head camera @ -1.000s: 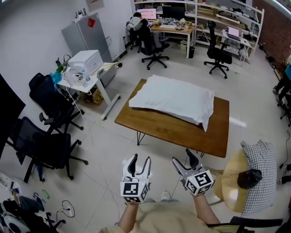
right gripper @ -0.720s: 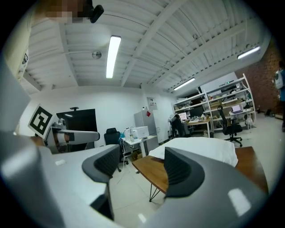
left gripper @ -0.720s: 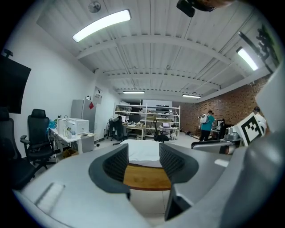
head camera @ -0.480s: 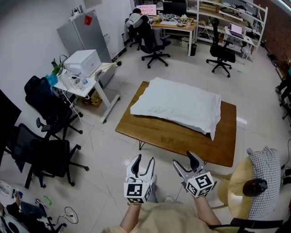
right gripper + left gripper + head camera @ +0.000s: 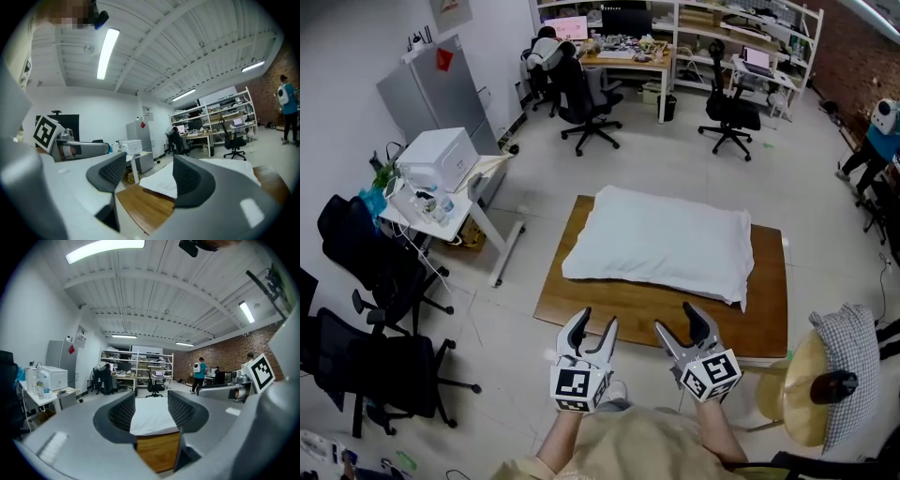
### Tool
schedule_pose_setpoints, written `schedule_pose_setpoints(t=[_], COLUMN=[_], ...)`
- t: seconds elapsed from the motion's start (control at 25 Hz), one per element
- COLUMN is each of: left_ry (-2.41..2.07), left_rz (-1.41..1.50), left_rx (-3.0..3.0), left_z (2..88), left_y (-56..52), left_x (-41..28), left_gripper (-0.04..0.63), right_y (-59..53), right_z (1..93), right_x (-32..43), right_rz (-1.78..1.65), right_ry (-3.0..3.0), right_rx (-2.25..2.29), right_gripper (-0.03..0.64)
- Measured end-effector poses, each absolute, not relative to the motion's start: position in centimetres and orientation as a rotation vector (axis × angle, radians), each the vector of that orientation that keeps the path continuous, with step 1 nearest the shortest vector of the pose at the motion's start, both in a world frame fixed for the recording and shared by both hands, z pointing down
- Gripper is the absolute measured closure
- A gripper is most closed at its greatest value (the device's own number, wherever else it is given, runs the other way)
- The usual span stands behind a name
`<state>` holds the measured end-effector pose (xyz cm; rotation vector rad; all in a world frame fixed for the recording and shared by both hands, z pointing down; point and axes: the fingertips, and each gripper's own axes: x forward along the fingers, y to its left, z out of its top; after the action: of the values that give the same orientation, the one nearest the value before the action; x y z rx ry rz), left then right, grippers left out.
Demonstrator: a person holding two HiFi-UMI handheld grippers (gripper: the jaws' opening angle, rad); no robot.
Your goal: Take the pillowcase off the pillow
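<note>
Forearms [image 5: 719,436] reach up from the bottom of the head view and hold the two tools out in front of the body, side by side and close together. The left gripper [image 5: 596,323] points about level at the near edge of the table [image 5: 628,305], with its marker cube facing up. The right gripper [image 5: 678,322] sits just beside it, tipped slightly upward and aimed at the same edge. In the head view both pairs of tips overlap that near edge. The two gripper views show the wood ahead of them, and neither gripper touches it.

In its own view the left gripper [image 5: 151,404] has its jaws released, standing apart with only air between them. The table [image 5: 157,451] and the pillow [image 5: 152,416] show through the gap. The right gripper [image 5: 150,168] is the same, with jaws apart and nothing held, and the table's near-left corner [image 5: 140,206] lies beyond them.

The pillow [image 5: 661,242] lies flat along the far edge of the table, covering most of the far half and leaving a bare strip of wood along the near edge. The pillowcase [image 5: 684,225] is on it. It is plain white and fairly smooth with a few soft creases, and it comes to a loose point toward the table's near-right corner.
</note>
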<state>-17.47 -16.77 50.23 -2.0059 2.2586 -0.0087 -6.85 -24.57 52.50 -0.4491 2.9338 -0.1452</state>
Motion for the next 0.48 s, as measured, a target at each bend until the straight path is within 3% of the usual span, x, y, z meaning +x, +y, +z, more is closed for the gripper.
schedule_pose_setpoints(t=[0.48], left_ry=[2.101], left_rz=[0.047], left_rx=[-2.271], left_z=[55.9], left_y=[-23.6], left_x=[-29.5], left_gripper=[0.376], right_y=[-29.4], right_z=[58.2], right_x=[-16.5], right_rz=[-0.145], right_ry=[2.925], right_rx=[-0.804], right_gripper=[0.316])
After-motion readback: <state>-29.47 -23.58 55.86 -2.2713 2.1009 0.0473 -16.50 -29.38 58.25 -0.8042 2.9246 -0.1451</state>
